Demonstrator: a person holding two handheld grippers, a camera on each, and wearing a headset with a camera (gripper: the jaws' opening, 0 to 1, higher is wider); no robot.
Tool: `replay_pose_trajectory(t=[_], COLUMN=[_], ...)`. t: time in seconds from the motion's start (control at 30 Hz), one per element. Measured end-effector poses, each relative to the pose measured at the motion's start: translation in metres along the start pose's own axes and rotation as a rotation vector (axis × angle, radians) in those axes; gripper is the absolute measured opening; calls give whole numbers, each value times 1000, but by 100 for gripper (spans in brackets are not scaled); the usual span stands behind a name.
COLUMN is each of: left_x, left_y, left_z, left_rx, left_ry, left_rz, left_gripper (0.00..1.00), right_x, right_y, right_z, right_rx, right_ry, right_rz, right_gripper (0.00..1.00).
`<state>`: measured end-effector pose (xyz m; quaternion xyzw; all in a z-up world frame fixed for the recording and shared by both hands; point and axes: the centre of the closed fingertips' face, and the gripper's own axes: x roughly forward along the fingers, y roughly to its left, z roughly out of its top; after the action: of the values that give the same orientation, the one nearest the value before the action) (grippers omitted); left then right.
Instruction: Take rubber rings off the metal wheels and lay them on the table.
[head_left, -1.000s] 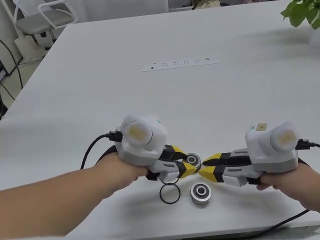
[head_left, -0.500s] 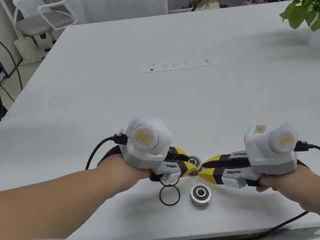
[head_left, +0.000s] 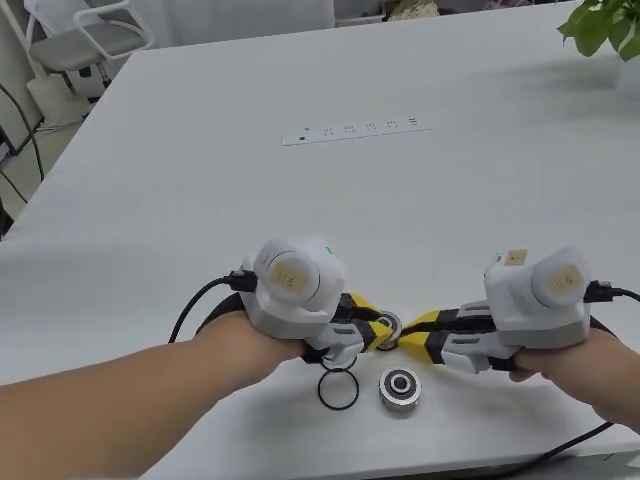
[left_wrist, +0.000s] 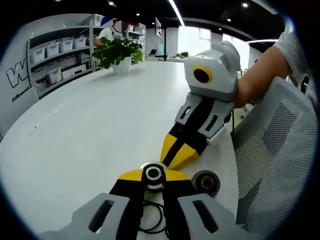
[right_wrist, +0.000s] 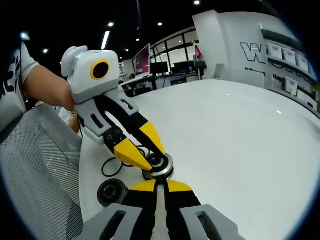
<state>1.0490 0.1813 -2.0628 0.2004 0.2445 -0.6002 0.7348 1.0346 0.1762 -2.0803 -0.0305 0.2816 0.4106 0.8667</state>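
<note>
My left gripper (head_left: 377, 331) (left_wrist: 153, 176) is shut on a small metal wheel (head_left: 386, 324) (left_wrist: 153, 172) (right_wrist: 159, 163) with a dark rubber ring around its rim, held just above the table. From the other side my right gripper (head_left: 407, 339) (right_wrist: 158, 186) has its jaws together, and their tips touch the wheel's near rim. I cannot see whether they pinch the ring. A loose black rubber ring (head_left: 339, 388) (right_wrist: 111, 165) lies on the table below the left gripper. A second wheel (head_left: 401, 387) (left_wrist: 206, 182) (right_wrist: 112, 191) lies flat beside it.
The white table (head_left: 300, 220) stretches far ahead; a white power strip (head_left: 358, 130) lies at mid-table. A potted plant (head_left: 603, 22) stands at the far right corner. Both grippers' black cables (head_left: 195, 300) trail off the near edge. A mesh chair (left_wrist: 280, 165) stands near that edge.
Both grippers have sunk a little toward the table, tips still meeting at the held wheel. The left gripper has rolled slightly. The loose ring and second wheel lie where they were.
</note>
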Motion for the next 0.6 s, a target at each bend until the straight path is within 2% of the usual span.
replay_pose_trajectory(t=[0.13,0.43,0.6], left_x=[0,0,0], left_y=[0,1,1], left_z=[0,0,1], left_rx=[-8,-14,-18], left_ry=[-7,-15,-16], left_rz=[13,22,28], left_gripper=[8,8,8], right_x=[0,0,1], right_y=[0,-4,-3], right_z=[0,-1,-1], right_rx=[5,72,76], right_ry=[6,16,20], right_rz=[-1,3,1], right_gripper=[1,0,0])
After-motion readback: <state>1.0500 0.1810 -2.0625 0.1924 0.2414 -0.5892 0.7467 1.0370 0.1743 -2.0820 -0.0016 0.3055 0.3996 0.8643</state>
